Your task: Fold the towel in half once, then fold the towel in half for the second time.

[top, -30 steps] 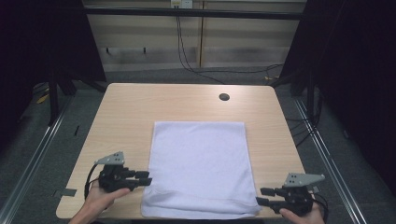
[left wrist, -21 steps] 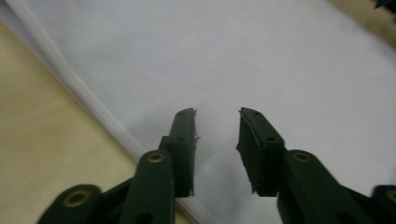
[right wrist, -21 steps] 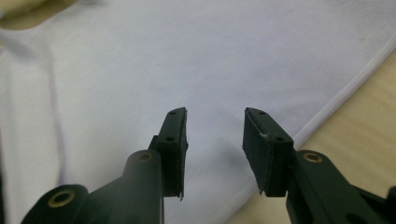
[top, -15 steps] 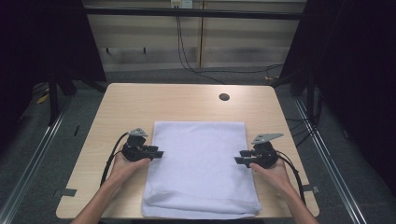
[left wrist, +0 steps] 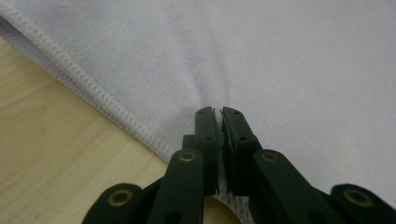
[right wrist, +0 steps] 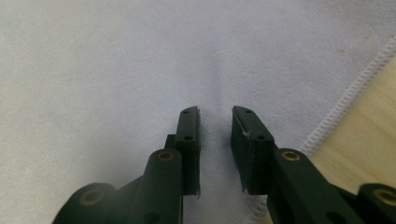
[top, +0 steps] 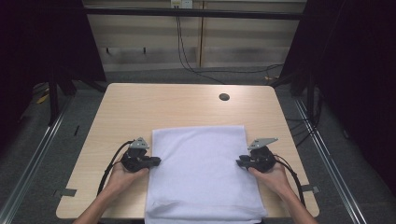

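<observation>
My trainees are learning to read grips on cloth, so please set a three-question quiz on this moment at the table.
1. True or false: the left gripper has pinched the white towel at its edge.
2. The right gripper has jaws that are: A) pressed shut on the cloth, B) parted with cloth lying between them, C) above bare wood.
3. What dark round mark lies beyond the towel on the table?

Key: 1 true. 2 B; they have just been closing. 3 a hole.
</observation>
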A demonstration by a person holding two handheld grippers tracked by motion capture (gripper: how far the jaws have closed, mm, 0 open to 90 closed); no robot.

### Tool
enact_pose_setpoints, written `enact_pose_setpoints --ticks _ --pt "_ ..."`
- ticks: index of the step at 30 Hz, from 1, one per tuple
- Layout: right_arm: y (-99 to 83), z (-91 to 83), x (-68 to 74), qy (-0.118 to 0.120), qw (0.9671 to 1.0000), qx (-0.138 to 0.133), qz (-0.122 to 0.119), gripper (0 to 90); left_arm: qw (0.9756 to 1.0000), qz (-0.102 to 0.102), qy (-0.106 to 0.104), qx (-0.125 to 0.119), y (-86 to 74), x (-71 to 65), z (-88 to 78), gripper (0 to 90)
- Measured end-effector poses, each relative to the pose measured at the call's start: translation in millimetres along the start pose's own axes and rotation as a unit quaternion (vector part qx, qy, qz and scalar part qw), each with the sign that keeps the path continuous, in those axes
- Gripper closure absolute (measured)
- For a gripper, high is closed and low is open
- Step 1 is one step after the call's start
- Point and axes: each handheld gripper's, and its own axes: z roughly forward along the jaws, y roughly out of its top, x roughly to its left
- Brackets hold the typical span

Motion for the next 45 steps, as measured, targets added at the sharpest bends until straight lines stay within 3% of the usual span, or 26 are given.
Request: enact_pose_setpoints --ticks 4,9,13,17,19,25,28,32,35,36,37,39,41,43,45 --pt "-2.8 -5.1 4.7 0.008 0.9998 0.015 -0.005 73.7 0.9995 -0.012 -0.028 -0.002 -7.2 -3.0 -4.0 85.5" --pt "-7.7 -10.8 6.1 0.04 0.999 0.022 -0.002 74.6 0.9991 -0.011 -0.04 -0.004 -12.1 -6.1 -6.8 85.6" --pt "-13.8 -16.7 11.7 0.051 0.9983 0.028 -0.003 74.7 0.9987 -0.013 -0.049 -0.002 -15.5 -11.3 -8.8 85.6" --pt "-22.4 -23.8 20.2 0.063 0.9976 0.029 -0.006 74.5 0.9984 -0.02 -0.054 0.003 -20.7 -20.4 -12.7 85.6" --pt "-27.6 -28.5 26.0 0.071 0.9969 0.033 -0.004 74.4 0.9971 -0.034 -0.067 0.009 -24.9 -23.2 -15.9 85.4" --pt "-34.8 -36.8 37.0 0.088 0.9949 0.047 -0.012 73.0 0.9974 -0.015 -0.067 0.023 -33.3 -38.0 -25.4 83.6" --pt "-35.9 -38.9 46.5 0.069 0.9957 0.05 -0.036 71.6 0.9968 -0.008 -0.074 0.028 -33.7 -40.4 -27.6 81.2" --pt "-36.9 -39.6 45.8 0.08 0.9954 0.049 -0.02 69.0 0.9968 -0.016 -0.078 0.013 -31.1 -35.9 -28.0 81.7" --pt "-36.5 -39.6 36.0 0.083 0.9964 0.017 0.007 63.6 0.9975 -0.026 -0.063 -0.017 -24.2 -27.9 -33.8 77.8" --pt "-35.5 -39.6 33.1 0.074 0.9971 0.007 0.012 61.4 0.9974 -0.029 -0.059 -0.031 -20.1 -22.3 -36.6 76.8" --pt "-33.5 -40.4 28.1 0.048 0.9987 -0.004 0.019 59.4 0.9976 -0.034 -0.048 -0.038 -16.6 -17.9 -37.5 75.5" --pt "-30.5 -41.8 19.5 0.038 0.998 -0.032 0.038 59.2 0.9982 -0.035 -0.023 -0.043 -9.6 -6.9 -37.2 75.1" --pt "-25.2 -43.9 13.2 0.017 0.9979 -0.049 0.04 58.2 0.9975 -0.046 -0.016 -0.051 -5.3 2.4 -35.9 74.5" --pt "-20.2 -45.7 7.3 0.009 0.997 -0.062 0.044 57.8 0.9977 -0.046 -0.009 -0.049 -1.5 7.1 -34.6 72.7" --pt "-13.5 -47.3 -0.6 0.001 0.9965 -0.071 0.045 57.6 0.9964 -0.058 -0.008 -0.061 3.4 14.1 -32.6 70.8"
